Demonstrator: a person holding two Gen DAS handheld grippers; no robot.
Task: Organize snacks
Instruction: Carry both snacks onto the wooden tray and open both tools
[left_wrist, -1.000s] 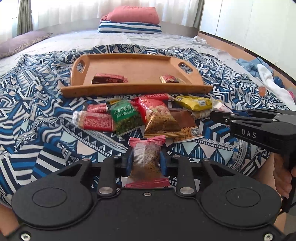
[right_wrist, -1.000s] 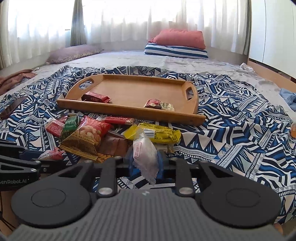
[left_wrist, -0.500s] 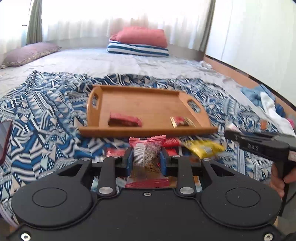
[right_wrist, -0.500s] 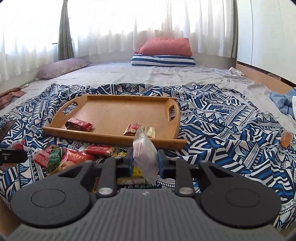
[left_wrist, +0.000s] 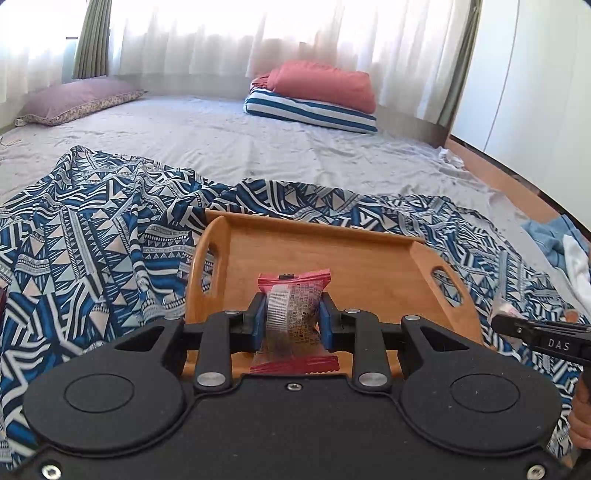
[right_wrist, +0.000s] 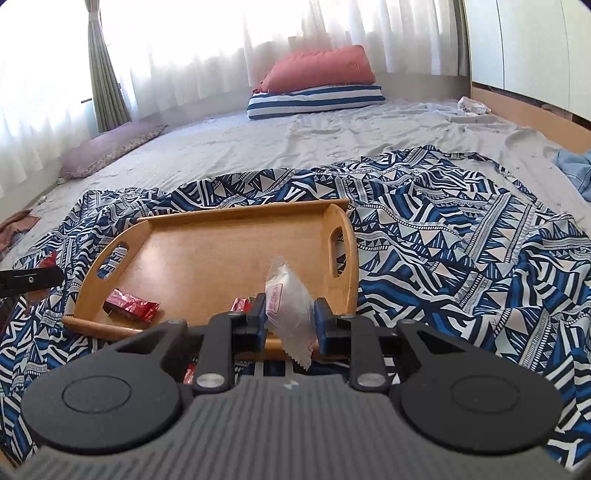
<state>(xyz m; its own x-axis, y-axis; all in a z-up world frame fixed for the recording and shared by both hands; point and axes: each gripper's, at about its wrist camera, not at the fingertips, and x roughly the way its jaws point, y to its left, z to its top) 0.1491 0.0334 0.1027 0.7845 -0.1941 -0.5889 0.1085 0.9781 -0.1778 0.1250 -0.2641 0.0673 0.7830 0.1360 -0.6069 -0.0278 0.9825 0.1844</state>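
Both wrist views look forward and downward along their gripper fingers, close above the near edge of the wooden tray (left_wrist: 306, 254) (right_wrist: 236, 251). Each faces across the patterned blanket (left_wrist: 92, 240) (right_wrist: 461, 258) toward the curtained window; both share tray, blanket and pillows.

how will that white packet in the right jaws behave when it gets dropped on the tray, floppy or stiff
Probably floppy: the white packet is thin crinkly film, and its corner hangs limp below the right gripper. It looks light and puffy, so it should land softly on the wooden tray. The glossy wrapper may slide a little.
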